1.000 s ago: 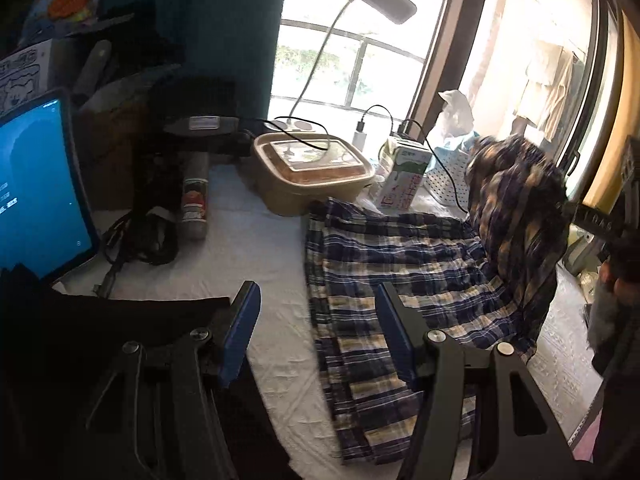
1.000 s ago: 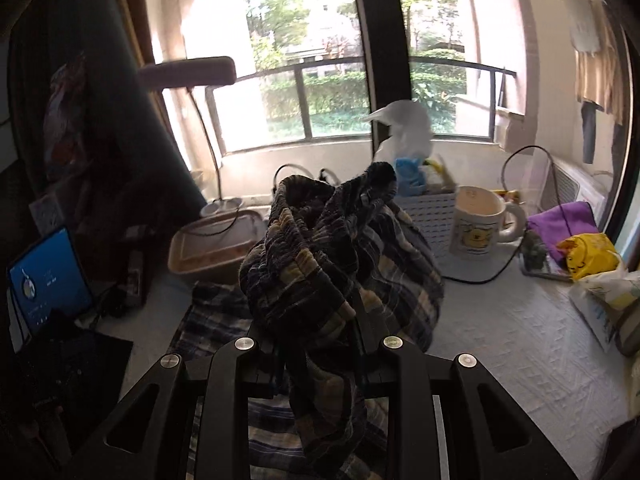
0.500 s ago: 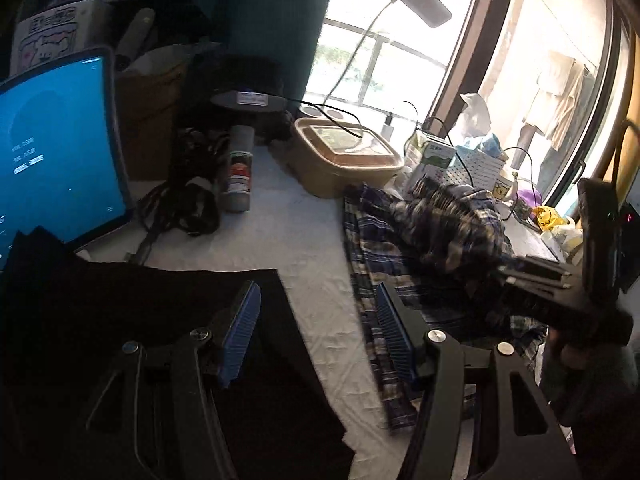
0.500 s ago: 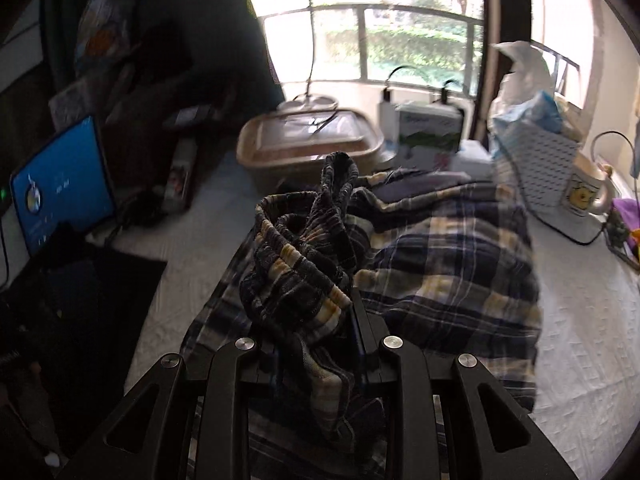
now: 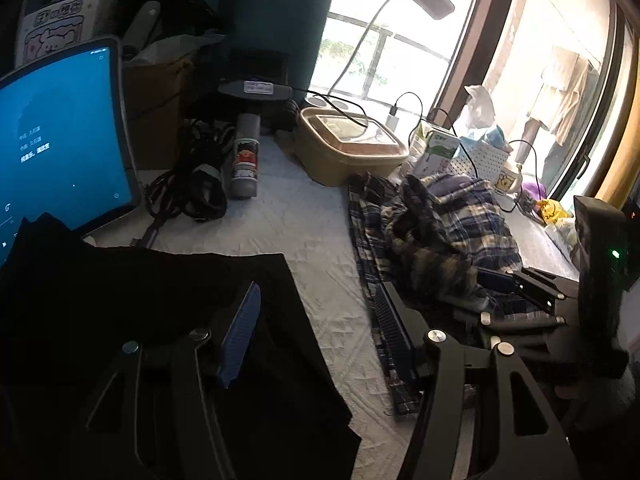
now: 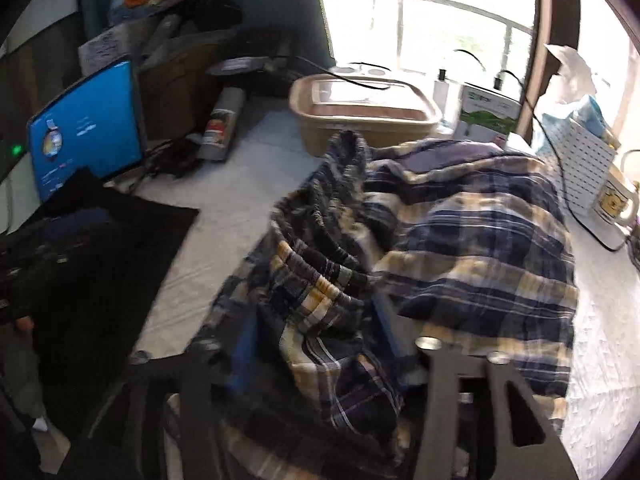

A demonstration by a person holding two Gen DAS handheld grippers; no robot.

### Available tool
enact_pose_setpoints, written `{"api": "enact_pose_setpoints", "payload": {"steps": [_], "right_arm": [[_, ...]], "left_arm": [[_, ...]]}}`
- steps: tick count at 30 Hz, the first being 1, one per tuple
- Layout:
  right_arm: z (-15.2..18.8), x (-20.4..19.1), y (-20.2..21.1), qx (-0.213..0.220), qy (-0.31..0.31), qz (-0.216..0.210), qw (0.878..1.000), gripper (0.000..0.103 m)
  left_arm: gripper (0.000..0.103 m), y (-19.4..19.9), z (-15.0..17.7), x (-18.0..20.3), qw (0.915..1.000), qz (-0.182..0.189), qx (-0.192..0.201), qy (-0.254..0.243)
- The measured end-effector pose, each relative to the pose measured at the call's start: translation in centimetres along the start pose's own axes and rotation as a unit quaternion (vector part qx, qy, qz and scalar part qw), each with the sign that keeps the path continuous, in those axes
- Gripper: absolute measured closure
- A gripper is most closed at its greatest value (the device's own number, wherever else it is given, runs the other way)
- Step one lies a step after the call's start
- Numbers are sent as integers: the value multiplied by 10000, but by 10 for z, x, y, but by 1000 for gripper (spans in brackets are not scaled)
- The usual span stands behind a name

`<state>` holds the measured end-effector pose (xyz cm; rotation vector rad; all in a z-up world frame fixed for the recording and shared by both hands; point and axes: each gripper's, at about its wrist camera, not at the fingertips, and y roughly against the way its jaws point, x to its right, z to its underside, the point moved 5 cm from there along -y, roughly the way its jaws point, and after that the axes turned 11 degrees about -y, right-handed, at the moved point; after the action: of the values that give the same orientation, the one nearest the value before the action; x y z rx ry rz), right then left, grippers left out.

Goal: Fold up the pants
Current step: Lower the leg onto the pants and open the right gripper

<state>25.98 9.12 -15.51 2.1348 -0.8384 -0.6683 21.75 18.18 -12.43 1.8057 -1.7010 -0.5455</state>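
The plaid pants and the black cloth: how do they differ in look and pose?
The plaid pants are blue, white and yellow checks; the black cloth is plain. The pants are bunched and folded over, with fabric between the right gripper fingers; the cloth lies flat under the open left gripper. Both lie on the white table cover.

A table covered in white quilted cloth [image 5: 304, 236] carries blue-and-yellow plaid pants [image 6: 472, 248] heaped toward its right side and a flat black fabric sheet [image 5: 168, 292] at its near left corner. Along the far edge by the window sit a tan lidded plastic tub [image 5: 348, 148], a grey cylindrical can lying on its side [image 5: 245, 162], a green-and-white carton [image 5: 436, 152] and a tangle of black cables [image 5: 192, 188].
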Motion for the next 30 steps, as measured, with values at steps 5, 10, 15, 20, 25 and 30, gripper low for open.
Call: {"api": "enact_pose_setpoints", "payload": {"steps": [5, 10, 15, 20, 25, 30], "right_arm": [[10, -13, 13, 4, 201, -396, 9990, 33], [8, 9, 38, 167, -38, -544, 9984, 33], [-1, 41, 81, 636, -194, -453, 9968, 33], [1, 94, 87, 804, -414, 169, 9958, 34], [13, 140, 82, 738, -880, 451, 9924, 46], [33, 147, 71, 538, -857, 421, 9940, 57]], "left_arm": [[43, 4, -8, 11, 9999, -43, 27, -115], [43, -3, -15, 27, 9998, 52, -61, -204], [43, -13, -28, 60, 9984, 376, -43, -422], [43, -43, -35, 95, 9941, 879, -163, -610], [61, -69, -26, 109, 9931, 728, -377, -840], [86, -67, -10, 91, 9942, 481, -537, -793]]}}
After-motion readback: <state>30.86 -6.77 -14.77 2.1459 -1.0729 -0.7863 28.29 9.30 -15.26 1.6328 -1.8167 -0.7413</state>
